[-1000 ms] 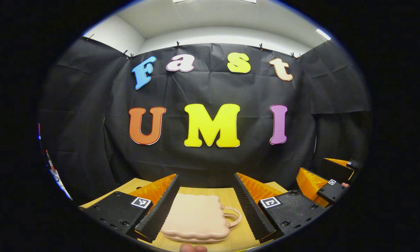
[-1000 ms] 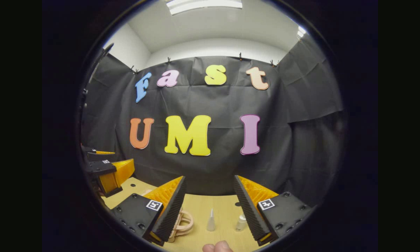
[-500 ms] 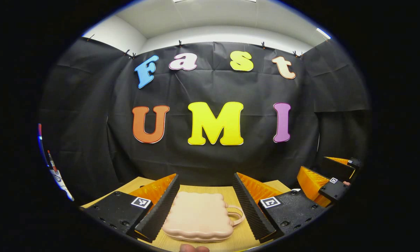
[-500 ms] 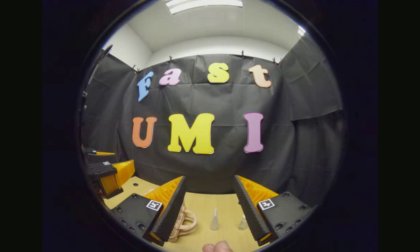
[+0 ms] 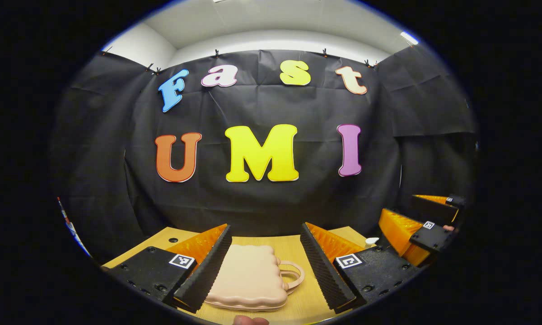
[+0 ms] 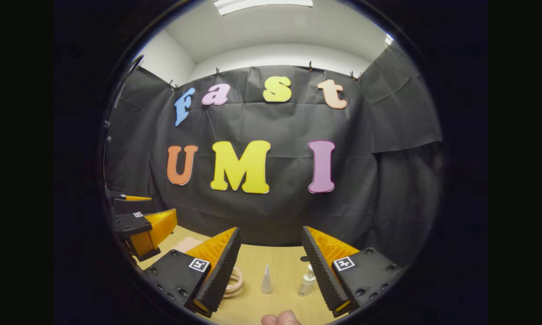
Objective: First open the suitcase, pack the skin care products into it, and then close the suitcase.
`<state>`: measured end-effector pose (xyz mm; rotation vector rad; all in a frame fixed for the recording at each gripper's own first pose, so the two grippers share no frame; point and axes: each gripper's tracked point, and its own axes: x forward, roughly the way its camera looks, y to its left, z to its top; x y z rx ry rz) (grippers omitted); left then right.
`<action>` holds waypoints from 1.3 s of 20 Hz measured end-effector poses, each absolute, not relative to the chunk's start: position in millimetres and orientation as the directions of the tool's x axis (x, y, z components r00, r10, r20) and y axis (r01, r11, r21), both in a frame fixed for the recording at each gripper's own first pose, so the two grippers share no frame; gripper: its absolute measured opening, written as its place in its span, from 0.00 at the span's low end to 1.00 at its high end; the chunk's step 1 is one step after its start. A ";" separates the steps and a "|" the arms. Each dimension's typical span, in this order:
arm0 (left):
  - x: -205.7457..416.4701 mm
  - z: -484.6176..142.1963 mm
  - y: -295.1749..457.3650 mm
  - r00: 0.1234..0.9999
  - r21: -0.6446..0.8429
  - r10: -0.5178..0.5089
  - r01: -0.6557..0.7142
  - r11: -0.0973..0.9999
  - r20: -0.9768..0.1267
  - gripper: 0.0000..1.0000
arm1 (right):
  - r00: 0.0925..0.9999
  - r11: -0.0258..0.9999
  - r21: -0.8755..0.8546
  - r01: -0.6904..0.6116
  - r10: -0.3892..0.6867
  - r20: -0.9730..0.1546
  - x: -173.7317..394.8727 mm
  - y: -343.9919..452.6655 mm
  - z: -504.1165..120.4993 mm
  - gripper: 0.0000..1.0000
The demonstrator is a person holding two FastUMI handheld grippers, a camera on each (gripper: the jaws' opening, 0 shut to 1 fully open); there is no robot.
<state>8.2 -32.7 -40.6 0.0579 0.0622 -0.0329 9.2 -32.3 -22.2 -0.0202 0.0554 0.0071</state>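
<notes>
A small peach suitcase [image 5: 248, 277] with a scalloped edge lies flat and closed on the wooden table [image 5: 293, 246], its handle [image 5: 293, 275] pointing right. My left gripper [image 5: 265, 266] hangs open just above it, a finger on either side. In the right gripper view the handle [image 6: 234, 282] shows beside my left finger, and part of the case [image 6: 186, 244] lies further left. My right gripper [image 6: 271, 264] is open over a clear cone-shaped tube [image 6: 266, 285] and a small clear pump bottle [image 6: 306, 282], both standing upright on the table [image 6: 280, 257].
The black cloth wall closes off the table's far edge. A small hole [image 5: 173, 240] marks the table's back left corner and a dark grommet [image 6: 303, 259] sits behind the bottles. The other gripper [image 5: 418, 225] shows at the right, and its counterpart [image 6: 147, 228] at the left. A fingertip [image 6: 280, 318] is at the bottom edge.
Both cameras have tilted down a little and shifted, so the wall sits higher in view. In the right gripper view the bottles appear nearer and the suitcase handle has slid behind my left finger.
</notes>
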 end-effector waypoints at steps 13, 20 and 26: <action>53.6 -208.9 -95.8 0.922 0.413 -0.117 0.276 0.868 -0.369 0.99 | 0.977 0.991 -0.078 0.111 -0.124 -0.172 14.4 -141.1 -91.1 0.80; 75.8 -280.2 -88.0 0.844 0.681 0.007 0.427 0.595 -0.536 0.99 | 0.947 0.971 -0.074 0.226 -0.237 -0.217 -2.4 -192.9 -113.4 0.81; 94.2 -300.1 -81.6 0.814 0.768 0.108 0.482 0.422 -0.571 0.95 | 0.927 0.954 -0.064 0.294 -0.301 -0.222 -13.3 -214.4 -119.1 0.80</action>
